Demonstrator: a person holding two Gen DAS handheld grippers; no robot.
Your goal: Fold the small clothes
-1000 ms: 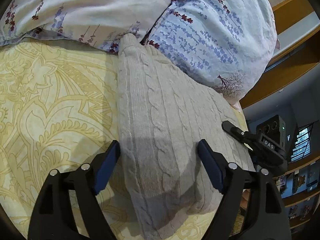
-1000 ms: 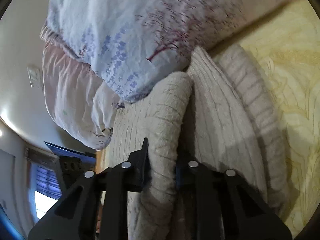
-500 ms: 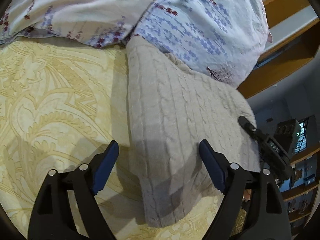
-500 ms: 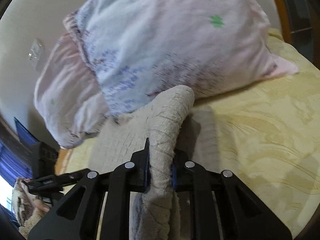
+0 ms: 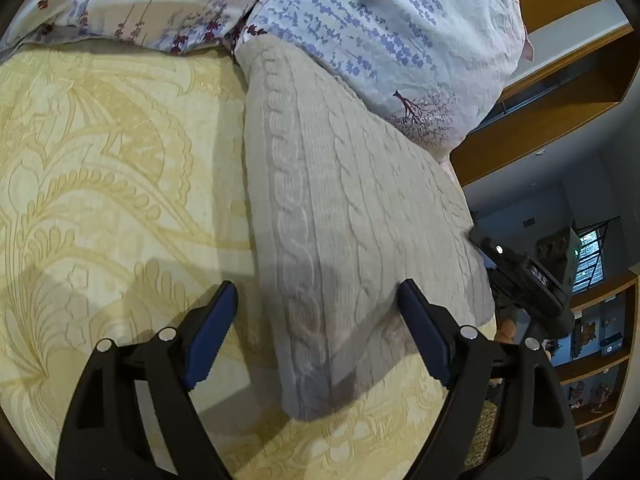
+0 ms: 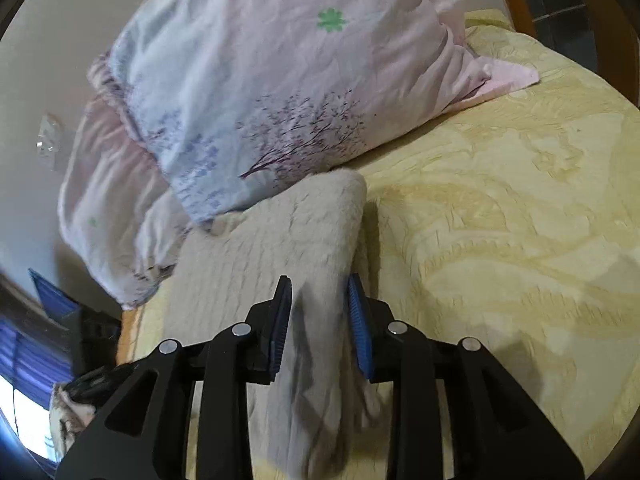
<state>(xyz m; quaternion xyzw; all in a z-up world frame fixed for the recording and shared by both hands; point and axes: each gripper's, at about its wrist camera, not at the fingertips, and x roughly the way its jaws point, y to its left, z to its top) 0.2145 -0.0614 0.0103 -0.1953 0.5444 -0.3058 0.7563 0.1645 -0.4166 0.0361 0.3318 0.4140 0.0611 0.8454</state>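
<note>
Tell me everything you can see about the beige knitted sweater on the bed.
The sweater is a beige cable-knit that looks thick and soft, folded into a long panel on the yellow patterned bedspread. Its far end touches the floral pillow. A raised fold stands between the blue pads of the right hand-held gripper, whose jaws have just been opening. The left hand-held gripper hovers open above its near end.

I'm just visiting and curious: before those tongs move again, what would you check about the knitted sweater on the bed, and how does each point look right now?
1. Left tongs open and empty: ok.
2. Right tongs have just been opening; a fold of the cable-knit sweater is between them, whether fully let go: cannot tell.
3. Sweater lying flat on the yellow bedspread: ok in the left view.
4. Sweater clear of the floral pillow: not ok, its far end touches it.
5. Fold edges lined up: cannot tell.
</note>
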